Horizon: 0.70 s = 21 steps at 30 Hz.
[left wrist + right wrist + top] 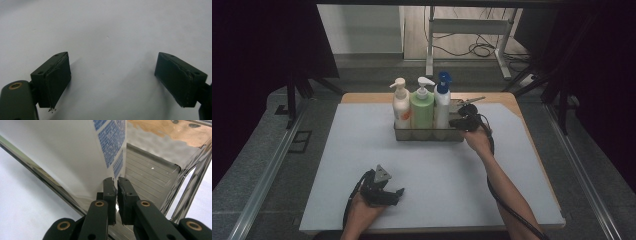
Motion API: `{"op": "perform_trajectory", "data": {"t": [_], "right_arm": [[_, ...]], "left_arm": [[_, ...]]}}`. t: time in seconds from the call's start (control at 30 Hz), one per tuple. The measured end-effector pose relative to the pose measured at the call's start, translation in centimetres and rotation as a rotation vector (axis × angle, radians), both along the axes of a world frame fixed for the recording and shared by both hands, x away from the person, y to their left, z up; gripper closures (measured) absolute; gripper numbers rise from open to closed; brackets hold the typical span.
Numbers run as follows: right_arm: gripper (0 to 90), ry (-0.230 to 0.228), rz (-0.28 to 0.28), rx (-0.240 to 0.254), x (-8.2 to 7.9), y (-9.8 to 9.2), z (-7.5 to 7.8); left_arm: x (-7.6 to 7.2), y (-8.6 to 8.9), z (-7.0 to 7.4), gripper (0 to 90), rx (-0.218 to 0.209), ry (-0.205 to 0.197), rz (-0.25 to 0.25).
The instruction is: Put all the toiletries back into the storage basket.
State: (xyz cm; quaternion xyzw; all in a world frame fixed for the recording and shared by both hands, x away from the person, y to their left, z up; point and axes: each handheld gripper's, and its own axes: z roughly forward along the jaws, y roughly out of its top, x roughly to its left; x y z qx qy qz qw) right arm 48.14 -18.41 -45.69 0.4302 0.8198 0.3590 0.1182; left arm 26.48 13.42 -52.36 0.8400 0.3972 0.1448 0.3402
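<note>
We count three upright pump bottles [422, 102] in one rack [428, 134] near the worktop's [362, 150] far edge, row running left to right; right hand-held gripper [460, 121] clamps the rack's wall, left hand-held gripper [398, 194] gapes empty.

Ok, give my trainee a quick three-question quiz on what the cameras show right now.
1. True or false: the left gripper is clamped on a bottle.
2. Multiple choice: which pump bottle stands nearest the right gripper? A) cream bottle B) green bottle C) white bottle with the blue pump
3. Fill in: the right gripper's jaws are closed on the metal ____ that holds the bottles.

Key
1. False: its jaws stand wide apart over the bare white mat.
2. C.
3. Caddy; the right gripper view shows the jaws pinching its thin rim.
</note>
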Motion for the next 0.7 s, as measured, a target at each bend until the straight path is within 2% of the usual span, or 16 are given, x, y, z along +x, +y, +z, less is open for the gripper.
{"op": "perform_trajectory", "data": {"t": [0.2,0.7], "right_arm": [[85.9,-0.011,0.020,-0.004,-0.42,0.19,0.07],[85.1,-0.011,0.029,0.004,-0.87,0.27,0.07]], "left_arm": [[0.00,-0.01,-0.01,13.2,-0.001,0.000,0.001],[0.00,-0.01,-0.01,13.2,-0.001,0.000,0.001]]}}
